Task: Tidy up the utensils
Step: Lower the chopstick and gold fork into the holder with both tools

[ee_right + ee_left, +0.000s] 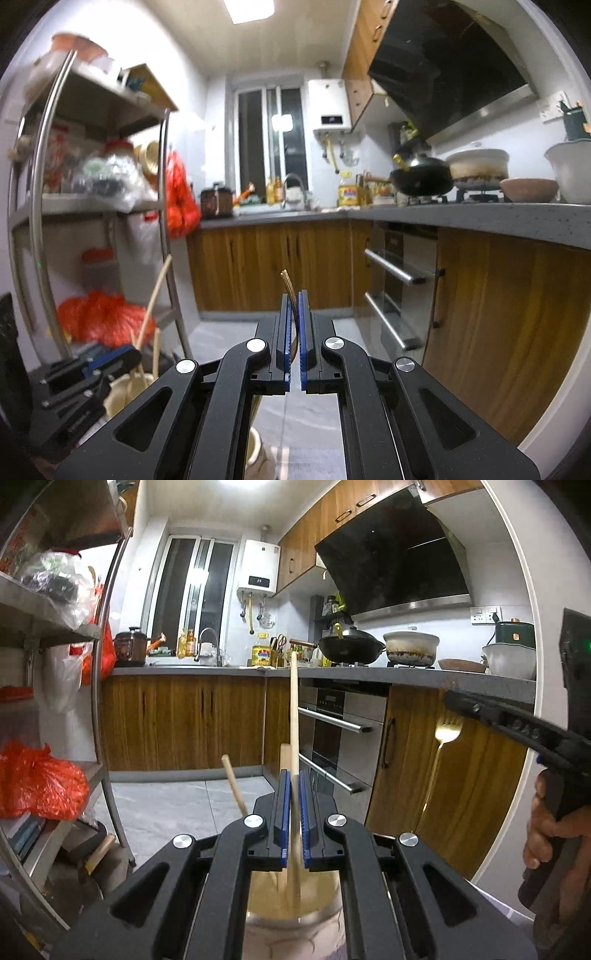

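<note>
Left wrist view shows the left claw (pixel 294 805) clamped on a long wooden stick (pixel 293 716) standing in the utensil holder (pixel 291 904) below it. To its right, the right claw (pixel 294 332) grips a gold fork (pixel 445 738) held in the air — likely mid-sorting; the next move calls for lowering the fork into a holder.

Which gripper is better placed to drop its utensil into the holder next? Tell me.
Left, probably. The left gripper grips a wooden utensil whose lower end already sits inside the holder directly below. The right gripper clamps the gold fork off to the side.
</note>
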`<state>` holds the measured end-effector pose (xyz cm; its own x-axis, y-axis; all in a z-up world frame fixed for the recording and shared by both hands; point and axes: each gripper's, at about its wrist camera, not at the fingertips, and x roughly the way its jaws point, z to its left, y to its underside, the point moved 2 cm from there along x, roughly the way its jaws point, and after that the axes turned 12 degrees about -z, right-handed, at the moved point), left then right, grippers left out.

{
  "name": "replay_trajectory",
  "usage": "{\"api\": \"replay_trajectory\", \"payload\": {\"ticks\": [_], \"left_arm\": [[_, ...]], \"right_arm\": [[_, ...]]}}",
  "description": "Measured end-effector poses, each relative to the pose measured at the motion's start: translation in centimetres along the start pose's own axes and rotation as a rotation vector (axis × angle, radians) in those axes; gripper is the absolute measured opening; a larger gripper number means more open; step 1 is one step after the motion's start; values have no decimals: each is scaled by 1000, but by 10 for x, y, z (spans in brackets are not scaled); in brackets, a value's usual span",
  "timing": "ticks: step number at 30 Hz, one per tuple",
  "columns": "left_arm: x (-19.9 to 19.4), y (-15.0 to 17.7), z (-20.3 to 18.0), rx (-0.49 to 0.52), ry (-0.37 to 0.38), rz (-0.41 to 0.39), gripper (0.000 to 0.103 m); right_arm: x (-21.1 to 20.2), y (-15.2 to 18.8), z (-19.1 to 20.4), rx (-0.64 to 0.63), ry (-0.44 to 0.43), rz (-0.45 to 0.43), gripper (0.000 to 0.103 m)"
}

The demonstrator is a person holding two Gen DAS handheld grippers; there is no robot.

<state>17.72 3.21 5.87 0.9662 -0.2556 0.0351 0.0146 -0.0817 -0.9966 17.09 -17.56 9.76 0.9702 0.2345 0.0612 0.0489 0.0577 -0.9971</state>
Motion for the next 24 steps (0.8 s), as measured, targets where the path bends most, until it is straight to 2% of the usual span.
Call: {"api": "replay_trajectory", "payload": {"ticks": [10,24], "left_arm": [[2,14,11,-31,-11,51,5],[3,19,15,-39,-21,65,6]], "right_arm": [[16,20,3,-8,-11,97,5],[21,26,6,-22,-18,123,5]]}}
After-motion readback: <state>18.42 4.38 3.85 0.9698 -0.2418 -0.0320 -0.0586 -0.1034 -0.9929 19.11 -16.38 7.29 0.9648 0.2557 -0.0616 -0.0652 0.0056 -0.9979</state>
